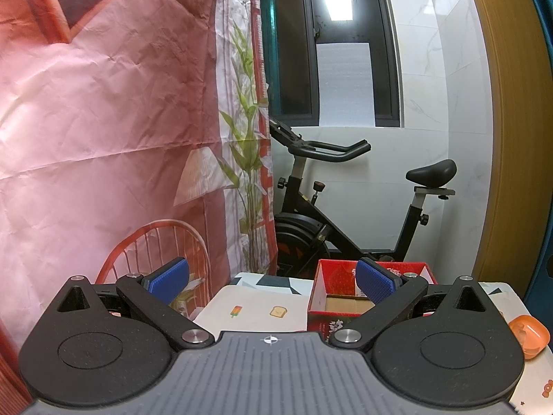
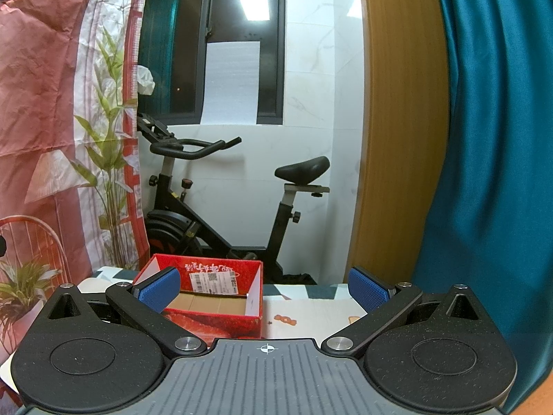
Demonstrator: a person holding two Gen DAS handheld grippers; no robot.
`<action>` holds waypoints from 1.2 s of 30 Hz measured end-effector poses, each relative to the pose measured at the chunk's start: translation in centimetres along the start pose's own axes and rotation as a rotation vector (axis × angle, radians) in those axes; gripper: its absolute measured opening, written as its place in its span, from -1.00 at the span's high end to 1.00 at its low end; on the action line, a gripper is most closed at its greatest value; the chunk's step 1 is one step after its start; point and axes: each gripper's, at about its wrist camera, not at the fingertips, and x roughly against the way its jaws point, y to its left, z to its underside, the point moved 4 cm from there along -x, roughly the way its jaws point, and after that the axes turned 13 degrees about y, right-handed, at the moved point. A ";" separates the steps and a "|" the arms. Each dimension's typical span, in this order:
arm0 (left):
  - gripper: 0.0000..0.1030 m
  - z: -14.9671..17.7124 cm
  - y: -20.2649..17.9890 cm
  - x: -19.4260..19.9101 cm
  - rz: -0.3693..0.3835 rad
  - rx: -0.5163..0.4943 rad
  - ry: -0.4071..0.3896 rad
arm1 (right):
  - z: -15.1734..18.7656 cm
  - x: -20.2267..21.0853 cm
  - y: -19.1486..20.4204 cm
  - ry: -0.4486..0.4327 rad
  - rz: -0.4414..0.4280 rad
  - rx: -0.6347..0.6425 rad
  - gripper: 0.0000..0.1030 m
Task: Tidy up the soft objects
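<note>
A red cardboard box with an open top stands on the patterned table cover; its brown floor shows bare. In the right wrist view the same red box sits just left of centre, a white label on its far inner wall. My left gripper is open above the table, its right blue pad in front of the box. My right gripper is open too, with its left blue pad over the box's near left corner. An orange soft object lies at the far right edge of the left wrist view.
A black exercise bike stands behind the table against a white marble wall. A pink printed backdrop hangs on the left, a wooden panel and a teal curtain on the right. The table cover carries small cartoon prints.
</note>
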 end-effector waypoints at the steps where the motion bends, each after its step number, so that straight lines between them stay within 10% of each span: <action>1: -1.00 0.0 0.0 0.0 0.001 0.001 0.001 | 0.0 0.0 0.0 0.000 0.000 0.000 -0.99; 19: -1.00 0.6 0.4 -2.9 -0.008 -0.003 0.073 | 0.6 -1.5 -0.3 -0.004 -0.102 -0.061 -0.99; 36: -1.00 5.5 0.7 -13.6 -0.016 -0.035 0.191 | 7.8 -14.3 0.4 0.110 -0.090 -0.117 -0.99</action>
